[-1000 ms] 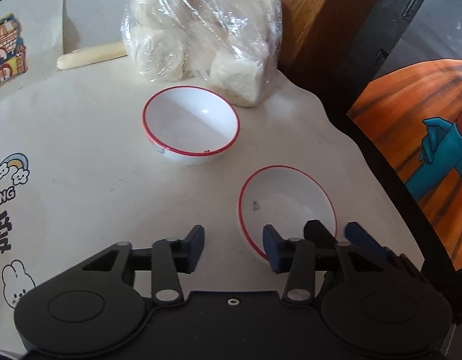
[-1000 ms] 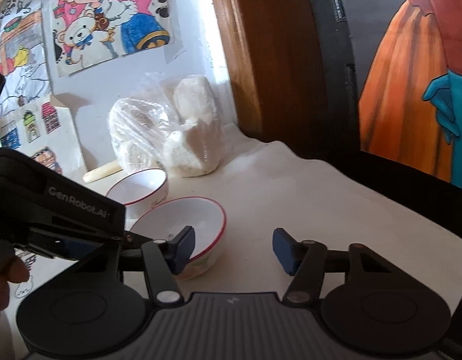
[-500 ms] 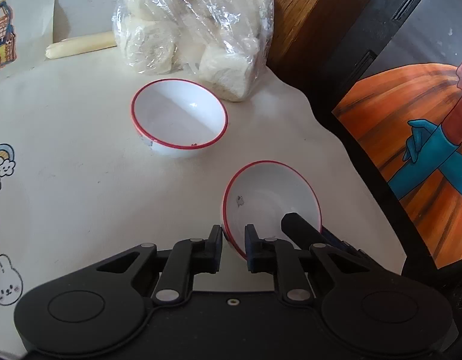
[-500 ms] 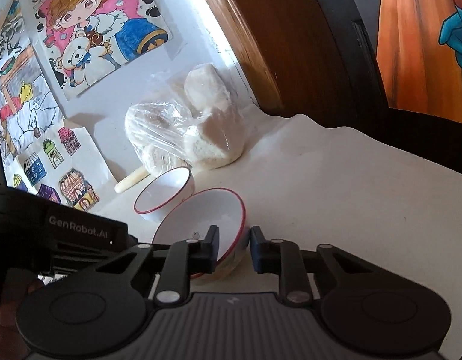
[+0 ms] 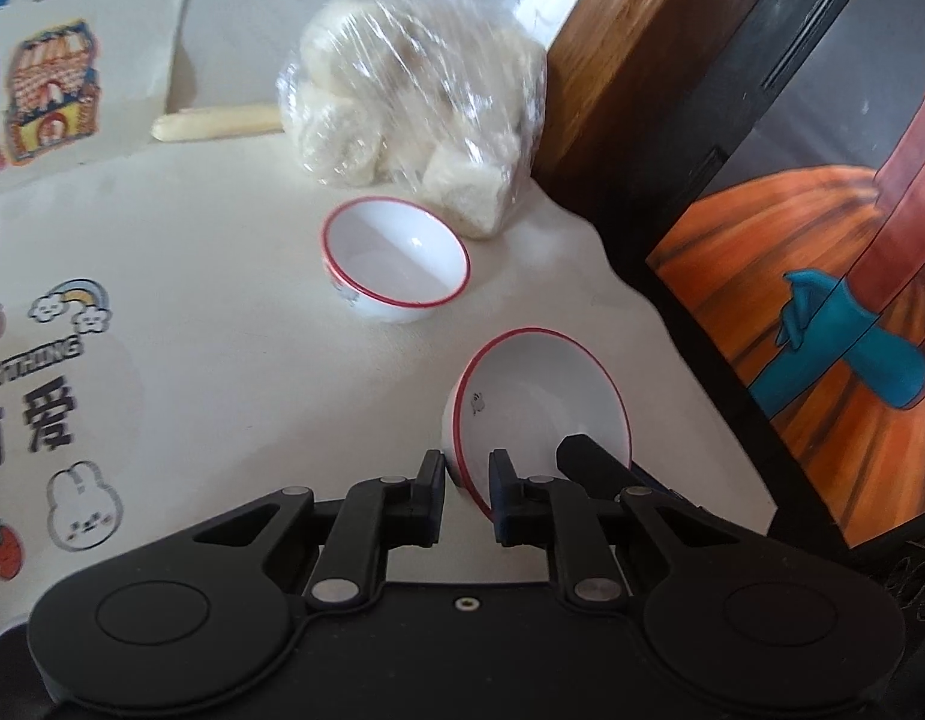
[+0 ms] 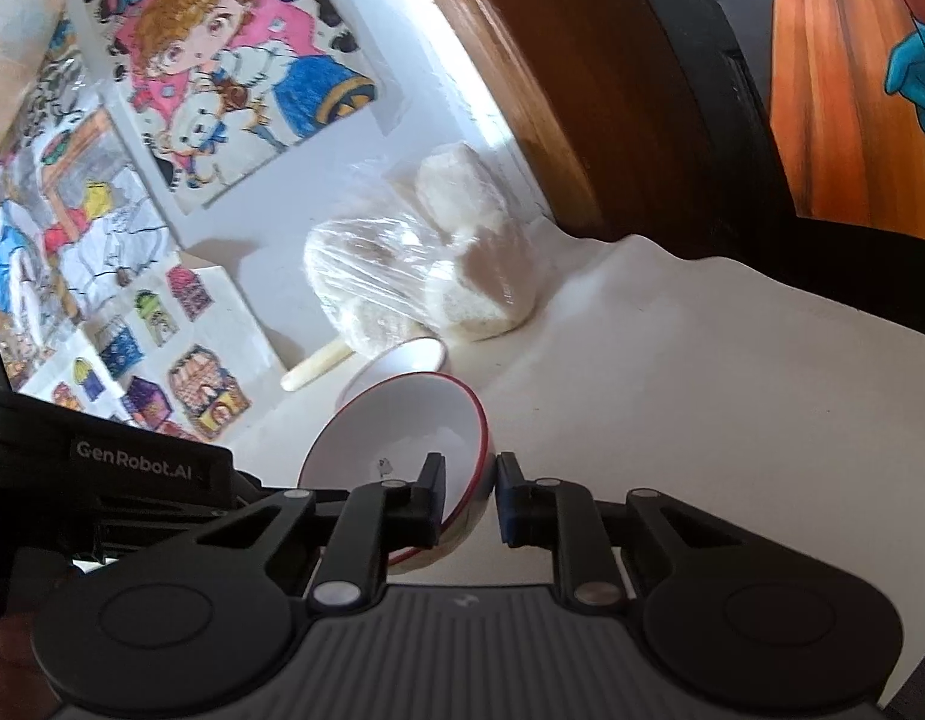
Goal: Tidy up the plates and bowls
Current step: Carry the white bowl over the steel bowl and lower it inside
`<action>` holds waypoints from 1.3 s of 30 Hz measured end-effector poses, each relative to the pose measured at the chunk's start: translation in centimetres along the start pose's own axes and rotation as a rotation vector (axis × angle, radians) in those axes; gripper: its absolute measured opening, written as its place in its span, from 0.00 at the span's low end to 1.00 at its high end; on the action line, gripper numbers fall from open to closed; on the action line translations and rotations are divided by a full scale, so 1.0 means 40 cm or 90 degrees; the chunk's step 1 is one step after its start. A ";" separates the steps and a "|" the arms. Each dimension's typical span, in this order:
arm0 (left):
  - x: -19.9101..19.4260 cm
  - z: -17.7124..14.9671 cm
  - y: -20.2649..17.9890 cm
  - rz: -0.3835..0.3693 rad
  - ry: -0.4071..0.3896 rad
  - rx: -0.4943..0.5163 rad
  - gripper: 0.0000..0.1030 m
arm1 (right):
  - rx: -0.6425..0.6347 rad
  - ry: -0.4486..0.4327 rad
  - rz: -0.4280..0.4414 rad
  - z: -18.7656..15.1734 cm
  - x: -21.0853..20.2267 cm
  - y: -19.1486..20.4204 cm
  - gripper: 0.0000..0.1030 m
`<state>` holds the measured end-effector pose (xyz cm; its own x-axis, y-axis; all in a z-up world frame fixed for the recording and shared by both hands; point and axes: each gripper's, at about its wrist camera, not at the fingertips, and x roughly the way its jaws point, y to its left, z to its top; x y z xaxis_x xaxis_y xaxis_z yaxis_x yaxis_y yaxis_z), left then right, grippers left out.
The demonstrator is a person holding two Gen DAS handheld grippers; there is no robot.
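Two white bowls with red rims are in view. The far bowl (image 5: 396,264) stands upright on the cream tablecloth (image 5: 222,300), and in the right wrist view the far bowl (image 6: 414,357) is half hidden behind the near one. The near bowl (image 5: 540,390) is tilted and lifted. My left gripper (image 5: 467,480) is shut on its left rim. On the opposite rim a dark finger (image 5: 588,456) of my right gripper reaches in. In the right wrist view my right gripper (image 6: 469,480) has its jaws closing tight on the wall of the near bowl (image 6: 414,426).
A clear bag of pale buns (image 5: 414,108) and a cream stick (image 5: 216,123) lie behind the far bowl, against the wall. A wooden door frame (image 5: 612,60) and a dark frame bound the table on the right. A hand (image 6: 6,642) shows beside the left device's housing (image 6: 132,468).
Both grippers went from open to shut on opposite rims of the near bowl. The bowl has tipped up from lying flat on the table.
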<state>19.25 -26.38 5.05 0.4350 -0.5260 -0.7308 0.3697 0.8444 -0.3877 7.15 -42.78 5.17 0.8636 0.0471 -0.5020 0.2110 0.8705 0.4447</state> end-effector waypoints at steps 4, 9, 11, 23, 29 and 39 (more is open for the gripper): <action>-0.059 -0.019 0.033 -0.016 -0.025 -0.029 0.15 | -0.017 -0.008 0.019 -0.003 -0.031 0.046 0.19; -0.146 -0.050 0.079 -0.035 -0.078 -0.054 0.15 | -0.042 -0.013 0.038 -0.009 -0.067 0.110 0.19; -0.180 -0.065 0.100 -0.037 -0.101 -0.063 0.15 | -0.050 -0.013 0.046 -0.015 -0.078 0.136 0.19; -0.281 -0.144 0.246 -0.039 -0.124 -0.124 0.14 | -0.082 0.003 0.083 -0.077 -0.104 0.285 0.19; -0.309 -0.176 0.324 -0.054 -0.101 -0.147 0.14 | -0.082 0.017 0.096 -0.111 -0.111 0.338 0.19; -0.348 -0.216 0.394 -0.061 -0.095 -0.157 0.14 | -0.074 0.038 0.105 -0.155 -0.117 0.390 0.19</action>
<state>11.93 -4.86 4.25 0.5306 -0.5982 -0.6005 0.2120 0.7796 -0.5893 3.55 -26.39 9.87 0.8525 0.2192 -0.4745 0.0125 0.8990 0.4378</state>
